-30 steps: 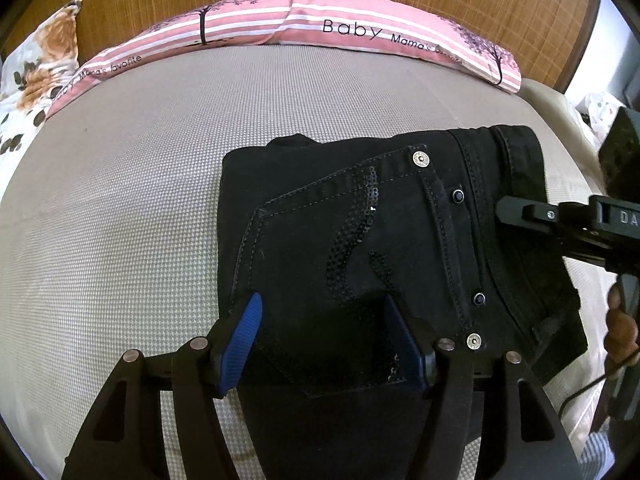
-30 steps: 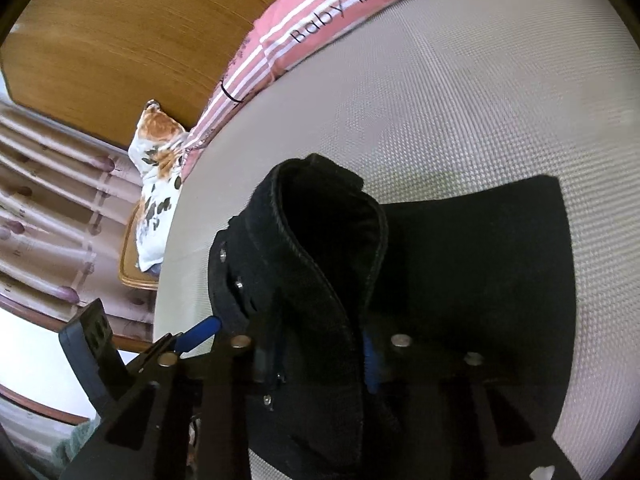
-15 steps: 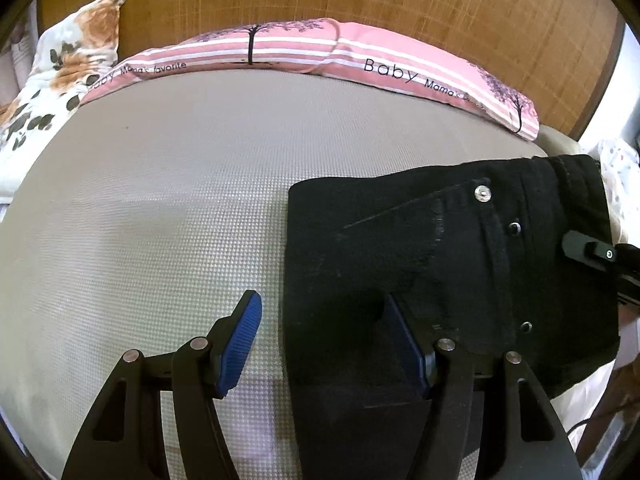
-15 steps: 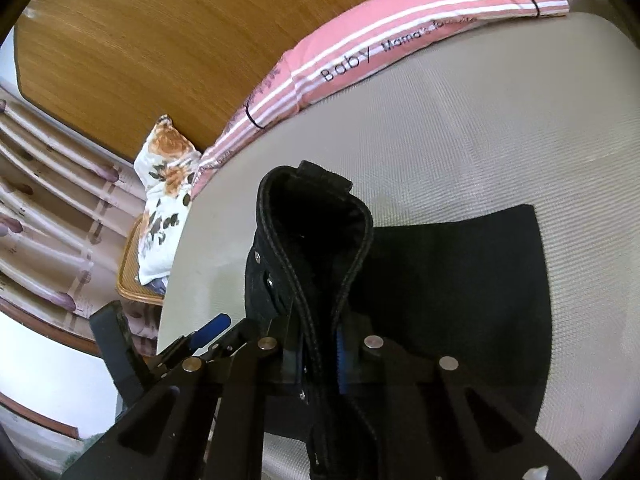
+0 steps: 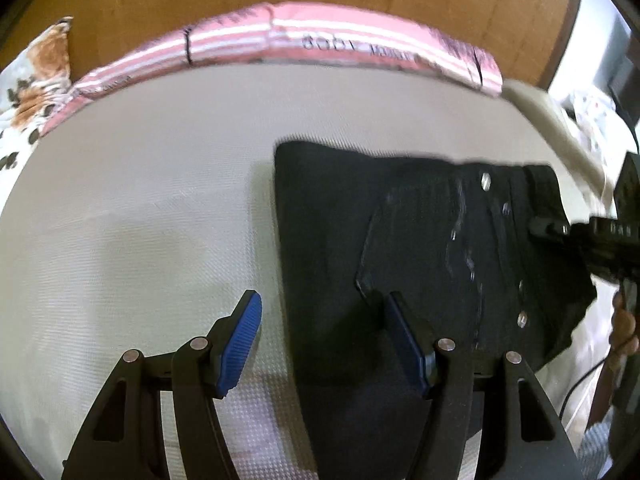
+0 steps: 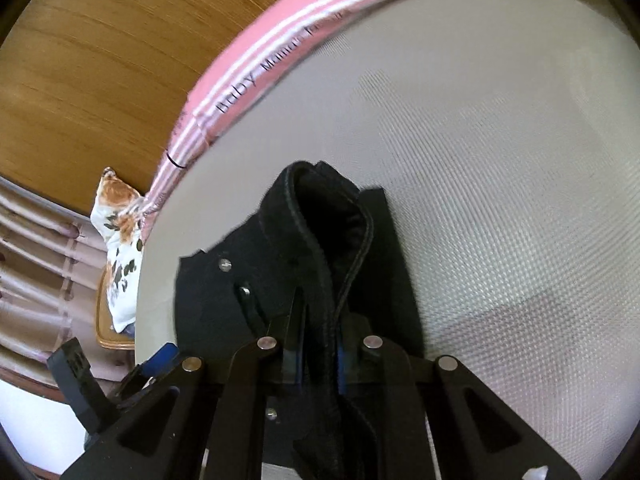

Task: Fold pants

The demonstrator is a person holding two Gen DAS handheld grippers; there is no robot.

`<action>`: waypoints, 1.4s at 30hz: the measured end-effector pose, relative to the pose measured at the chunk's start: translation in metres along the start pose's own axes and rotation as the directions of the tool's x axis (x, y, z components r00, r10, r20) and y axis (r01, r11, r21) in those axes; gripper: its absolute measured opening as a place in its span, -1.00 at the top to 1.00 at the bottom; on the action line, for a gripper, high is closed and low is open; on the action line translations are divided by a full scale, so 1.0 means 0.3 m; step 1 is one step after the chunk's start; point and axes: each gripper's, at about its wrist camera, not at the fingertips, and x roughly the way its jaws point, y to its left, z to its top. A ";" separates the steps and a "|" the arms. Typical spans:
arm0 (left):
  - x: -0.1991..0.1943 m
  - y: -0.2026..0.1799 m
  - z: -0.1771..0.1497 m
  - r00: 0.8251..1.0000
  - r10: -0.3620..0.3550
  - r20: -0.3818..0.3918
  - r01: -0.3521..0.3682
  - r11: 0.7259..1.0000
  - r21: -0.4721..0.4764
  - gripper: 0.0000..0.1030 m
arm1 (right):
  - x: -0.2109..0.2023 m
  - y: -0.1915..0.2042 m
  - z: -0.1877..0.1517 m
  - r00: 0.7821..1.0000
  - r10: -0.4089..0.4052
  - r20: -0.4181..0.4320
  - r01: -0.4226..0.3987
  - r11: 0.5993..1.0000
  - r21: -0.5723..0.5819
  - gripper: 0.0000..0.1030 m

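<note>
Right tongs [image 6: 318,354] are clamped on the waistband of the black pants [image 5: 400,248], folded on the bed [image 5: 140,200]. Left tongs [image 5: 324,336] gape wide over the pants' left edge, holding nothing.

The left gripper [image 5: 322,338] is wide open, with its 2 blue pads [image 5: 240,344] far apart and nothing between them. The right gripper [image 6: 318,354] is pinched tight on a thick fold of the pants [image 6: 320,240], and its 2 fingers are close together with just a bit of blue pad showing on each side of the cloth. In the left view the right gripper reaches in from the right side, and part of the hand [image 5: 624,330] that holds it shows at the edge.
</note>
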 end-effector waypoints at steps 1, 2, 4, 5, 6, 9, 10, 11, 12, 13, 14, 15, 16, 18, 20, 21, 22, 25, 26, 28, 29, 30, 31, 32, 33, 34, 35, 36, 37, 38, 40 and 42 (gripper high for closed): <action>0.012 -0.004 -0.006 1.000 -0.001 -0.013 0.001 1.000 0.005 -0.25 | 0.004 -0.008 0.001 1.000 -0.003 -0.001 0.003 1.000 0.009 0.67; 0.026 -0.006 -0.013 1.000 -0.001 -0.025 0.001 1.000 0.006 -0.25 | 0.009 -0.008 0.002 1.000 -0.006 -0.005 0.006 1.000 0.007 0.55; 0.037 -0.005 -0.016 0.999 -0.002 -0.035 0.003 1.000 0.005 -0.25 | 0.010 -0.003 0.000 1.000 -0.020 -0.007 0.020 1.000 -0.003 0.42; 0.043 -0.003 -0.018 0.999 -0.004 -0.040 0.004 1.000 0.004 -0.26 | 0.007 -0.001 -0.004 1.000 -0.016 -0.011 0.016 1.000 -0.005 0.40; 0.045 -0.002 -0.018 0.999 -0.006 -0.042 0.007 1.000 0.002 -0.27 | 0.003 0.000 -0.010 1.000 -0.016 -0.016 0.016 1.000 -0.003 0.39; 0.045 0.003 -0.024 0.999 -0.015 -0.045 0.015 1.000 -0.002 -0.28 | -0.030 -0.008 -0.041 1.000 -0.016 -0.022 0.016 1.000 0.008 0.36; 0.043 0.002 -0.027 0.999 -0.016 -0.045 0.016 1.000 0.001 -0.28 | -0.043 -0.011 -0.055 1.000 -0.020 -0.021 0.021 1.000 0.007 0.36; 0.041 0.003 -0.032 0.999 -0.016 -0.046 0.016 1.000 0.003 -0.28 | -0.056 -0.012 -0.071 0.999 -0.027 -0.022 0.027 1.000 0.002 0.36; 0.039 0.003 -0.035 0.999 -0.016 -0.048 0.016 1.000 0.006 -0.28 | -0.070 -0.013 -0.087 0.999 -0.033 -0.022 0.033 0.999 -0.004 0.36; 0.036 0.002 -0.040 0.999 -0.017 -0.051 0.017 1.000 0.007 -0.28 | -0.089 -0.017 -0.105 0.999 -0.038 -0.020 0.037 0.999 -0.011 0.36; 0.034 0.001 -0.045 0.998 -0.017 -0.053 0.018 1.000 0.009 -0.28 | -0.104 -0.016 -0.119 0.999 -0.041 -0.018 0.041 0.999 -0.016 0.36; 0.032 0.000 -0.049 0.998 -0.016 -0.055 0.017 1.000 0.012 -0.28 | -0.119 -0.019 -0.130 0.999 -0.042 -0.015 0.042 0.999 -0.021 0.36; 0.030 -0.001 -0.054 0.998 -0.015 -0.057 0.016 1.000 0.015 -0.28 | -0.133 -0.014 -0.140 0.999 -0.047 -0.010 0.046 0.998 -0.030 0.36; 0.024 -0.005 -0.063 0.998 -0.015 -0.058 0.016 1.000 0.021 -0.28 | -0.154 -0.007 -0.158 0.998 -0.066 0.002 0.066 0.997 -0.047 0.36; 0.020 -0.010 -0.068 0.998 -0.019 -0.060 0.021 0.999 0.028 -0.28 | -0.174 0.003 -0.172 0.996 -0.086 0.021 0.087 0.994 -0.064 0.37; 0.019 -0.014 -0.069 0.998 -0.022 -0.061 0.024 0.999 0.034 -0.28 | -0.182 0.010 -0.181 0.995 -0.093 0.026 0.095 0.993 -0.076 0.39; 0.019 -0.018 -0.071 0.998 -0.022 -0.061 0.024 0.999 0.040 -0.28 | -0.184 0.013 -0.184 0.995 -0.101 0.026 0.103 0.991 -0.084 0.46; 0.019 -0.025 -0.076 0.998 -0.014 -0.059 0.017 0.999 0.051 -0.28 | -0.192 0.026 -0.199 0.991 -0.127 0.034 0.130 0.985 -0.113 0.71; 0.018 -0.025 -0.078 0.998 -0.017 -0.060 0.020 0.999 0.050 -0.28 | -0.196 0.032 -0.202 0.991 -0.130 0.037 0.134 0.984 -0.118 0.72; 0.015 -0.023 -0.080 0.998 -0.021 -0.061 0.024 0.998 0.050 -0.28 | -0.210 0.049 -0.209 0.990 -0.136 0.046 0.141 0.980 -0.139 0.75; 0.013 -0.023 -0.083 0.998 -0.021 -0.061 0.024 0.998 0.052 -0.28 | -0.215 0.054 -0.212 0.989 -0.137 0.049 0.143 0.980 -0.141 0.75; 0.011 -0.022 -0.087 0.998 -0.021 -0.061 0.024 0.998 0.055 -0.28 | -0.222 0.054 -0.216 0.989 -0.138 0.050 0.144 0.980 -0.140 0.76; 0.009 -0.023 -0.089 0.998 -0.021 -0.062 0.024 0.998 0.058 -0.28 | -0.229 0.054 -0.221 0.989 -0.141 0.051 0.147 0.980 -0.137 0.76; 0.012 -0.025 -0.085 0.998 -0.021 -0.064 0.025 0.998 0.062 -0.27 | -0.237 0.053 -0.229 0.987 -0.151 0.053 0.157 0.978 -0.135 0.77; 0.011 -0.027 -0.085 0.998 -0.021 -0.065 0.026 0.997 0.066 -0.27 | -0.241 0.051 -0.234 0.986 -0.156 0.053 0.162 0.978 -0.134 0.77; 0.011 -0.031 -0.085 0.998 -0.021 -0.065 0.025 0.997 0.071 -0.27 | -0.243 0.047 -0.240 0.985 -0.162 0.050 0.168 0.976 -0.138 0.77; 0.010 -0.035 -0.088 0.998 -0.018 -0.065 0.023 0.996 0.083 -0.28 | -0.240 0.043 -0.246 0.983 -0.176 0.049 0.182 0.973 -0.142 0.78; 0.012 -0.040 -0.089 0.998 -0.013 -0.065 0.019 0.995 0.093 -0.28 | -0.234 0.035 -0.251 0.982 -0.185 0.044 0.189 0.972 -0.138 0.78; 0.015 -0.046 -0.091 0.998 -0.006 -0.066 0.013 0.994 0.105 -0.27 | -0.220 0.022 -0.256 0.981 -0.190 0.035 0.193 0.973 -0.128 0.78; 0.016 -0.051 -0.094 0.998 0.002 -0.067 0.006 0.993 0.119 -0.28 | -0.209 0.011 -0.257 0.980 -0.196 0.029 0.198 0.972 -0.124 0.78; 0.016 -0.061 -0.101 0.998 0.015 -0.064 -0.006 0.991 0.134 -0.28 | -0.191 -0.016 -0.257 0.981 -0.192 0.014 0.192 0.976 -0.102 0.78; 0.017 -0.066 -0.103 0.998 0.020 -0.061 -0.012 0.990 0.141 -0.28 | -0.188 -0.025 -0.251 0.983 -0.181 0.008 0.181 0.980 -0.088 0.78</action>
